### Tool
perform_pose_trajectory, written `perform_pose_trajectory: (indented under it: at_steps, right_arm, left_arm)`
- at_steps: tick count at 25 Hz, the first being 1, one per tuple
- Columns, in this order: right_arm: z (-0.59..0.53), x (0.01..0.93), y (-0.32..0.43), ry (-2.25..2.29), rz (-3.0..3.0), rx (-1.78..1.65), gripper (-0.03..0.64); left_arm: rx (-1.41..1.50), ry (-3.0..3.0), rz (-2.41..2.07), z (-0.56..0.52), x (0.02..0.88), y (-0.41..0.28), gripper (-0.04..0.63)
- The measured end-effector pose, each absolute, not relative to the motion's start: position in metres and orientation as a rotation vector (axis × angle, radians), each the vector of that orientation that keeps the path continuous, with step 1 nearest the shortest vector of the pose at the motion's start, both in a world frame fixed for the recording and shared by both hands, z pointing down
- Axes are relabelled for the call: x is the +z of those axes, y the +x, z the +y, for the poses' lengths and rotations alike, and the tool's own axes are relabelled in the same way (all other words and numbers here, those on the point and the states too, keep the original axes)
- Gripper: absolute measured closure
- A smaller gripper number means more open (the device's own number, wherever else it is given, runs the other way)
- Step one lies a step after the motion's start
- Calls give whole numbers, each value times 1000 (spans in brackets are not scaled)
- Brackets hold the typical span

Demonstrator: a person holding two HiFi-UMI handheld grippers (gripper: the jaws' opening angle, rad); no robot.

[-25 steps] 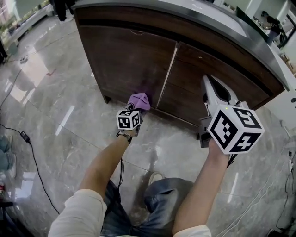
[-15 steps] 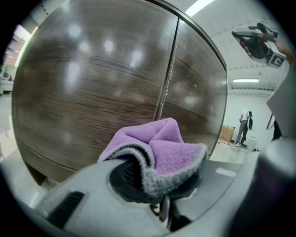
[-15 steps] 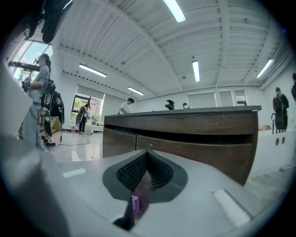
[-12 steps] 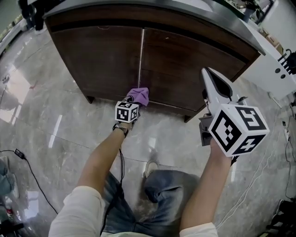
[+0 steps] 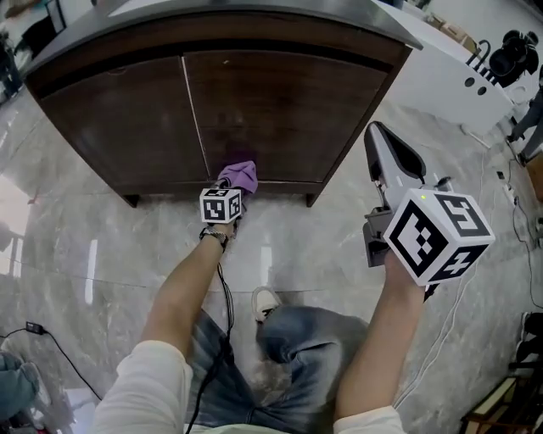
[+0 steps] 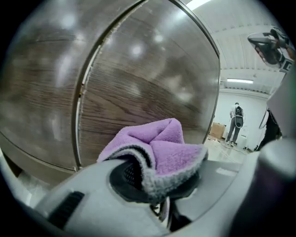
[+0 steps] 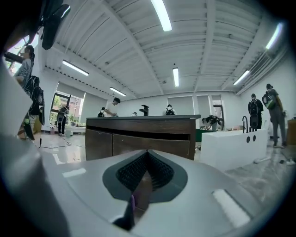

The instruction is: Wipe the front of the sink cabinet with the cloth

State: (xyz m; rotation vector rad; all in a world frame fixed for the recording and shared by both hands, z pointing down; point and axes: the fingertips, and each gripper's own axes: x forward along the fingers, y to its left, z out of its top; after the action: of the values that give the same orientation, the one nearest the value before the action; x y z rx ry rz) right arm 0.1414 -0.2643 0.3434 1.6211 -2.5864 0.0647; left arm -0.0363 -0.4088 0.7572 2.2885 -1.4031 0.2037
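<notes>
My left gripper (image 5: pixel 231 190) (image 6: pixel 152 172) is clamped on the purple cloth (image 5: pixel 240 176) (image 6: pixel 159 147). The cloth bunches out past the gripper's tip, with a grey edge folded over the black pads. The sink cabinet (image 5: pixel 271 102) (image 6: pixel 138 78) is of dark brown wood, with two doors under a grey top (image 5: pixel 254 12). The cloth is low on the cabinet front, near the bottom edge. It is on the door that shows at the right in the head view, just beside the seam (image 5: pixel 196 114) between the two doors. In the left gripper view the cloth seems to touch the wood, but I cannot tell the contact for certain. My left arm reaches straight toward the cabinet above the glossy stone floor (image 5: pixel 288 246).

My right gripper (image 5: pixel 374 134) (image 7: pixel 147 155) has its jaws closed together, and they hold nothing. It is well apart from the cabinet front, off the cabinet's right corner, and it points roughly toward the cabinet. In the right gripper view the cabinet (image 7: pixel 138 136) stands upright some way ahead, with a dark tap (image 7: pixel 144 110) on its top. A white block (image 5: pixel 441 80) (image 7: pixel 231 147) is just beside the cabinet on that same side. Several people stand behind the cabinet in that view, too small to describe.
</notes>
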Motion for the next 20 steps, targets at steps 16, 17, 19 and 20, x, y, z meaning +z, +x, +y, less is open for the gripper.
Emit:
perform_pose_trajectory:
  at_steps: [16, 17, 19, 20]
  right_arm:
    - [-264, 354, 179, 1707, -2464, 60, 609]
    - [-264, 356, 180, 1707, -2457, 60, 609]
    - [-265, 359, 181, 1708, -2440, 60, 609]
    - [-265, 360, 182, 1711, -2431, 60, 609]
  left_arm:
    - [444, 2451, -1214, -417, 757, 95, 549]
    - [438, 2457, -1197, -417, 756, 102, 549]
    - [432, 2476, -1160, -416, 757, 117, 549]
    - [438, 2487, -1141, -416, 757, 125, 549]
